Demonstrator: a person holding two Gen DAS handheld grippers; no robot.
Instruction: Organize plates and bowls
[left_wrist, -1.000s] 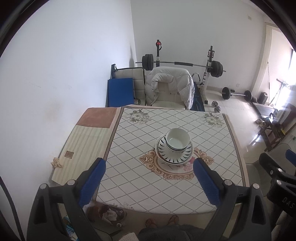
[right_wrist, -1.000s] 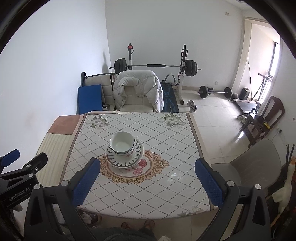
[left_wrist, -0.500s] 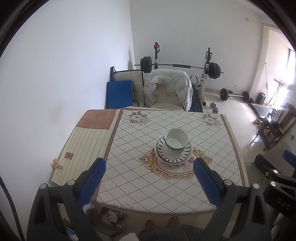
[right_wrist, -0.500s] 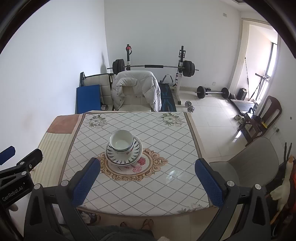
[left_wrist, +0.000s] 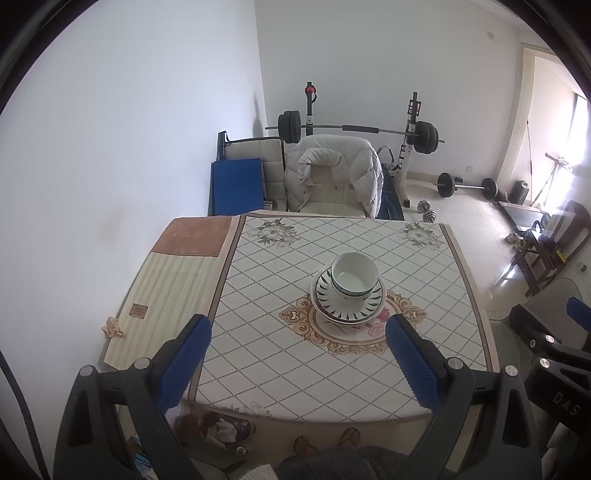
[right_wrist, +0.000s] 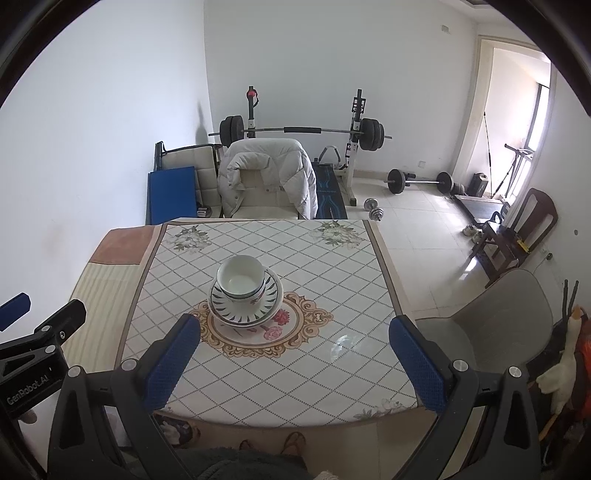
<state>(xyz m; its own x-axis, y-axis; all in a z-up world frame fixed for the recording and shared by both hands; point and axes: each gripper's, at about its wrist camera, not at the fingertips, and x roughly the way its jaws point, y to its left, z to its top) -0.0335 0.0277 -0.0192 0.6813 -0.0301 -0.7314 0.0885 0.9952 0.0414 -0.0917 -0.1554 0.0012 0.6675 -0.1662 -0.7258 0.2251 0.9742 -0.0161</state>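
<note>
Here, both blue-padded grippers, left (left_wrist: 297, 363) and right (right_wrist: 295, 363), hover spread wide and empty, the white ceramic bowl (left_wrist: 354, 275) stacked on striped plates (left_wrist: 349, 301) well ahead between them.

Bowl (left_wrist: 354, 275) and plates (left_wrist: 349, 302): glazed ceramic, glossy. Surface (left_wrist: 295, 350) cover: smooth, slight sheen, glare patch near right edge. Tongs (left_wrist: 297, 363) pads: blue, stippled, matt; frames black matt plastic, metal screws. Jacket (left_wrist: 332, 166) on chair: quilted cloth.

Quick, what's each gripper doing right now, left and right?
Left gripper: open, holding nothing.
Right gripper: open, holding nothing.
</note>
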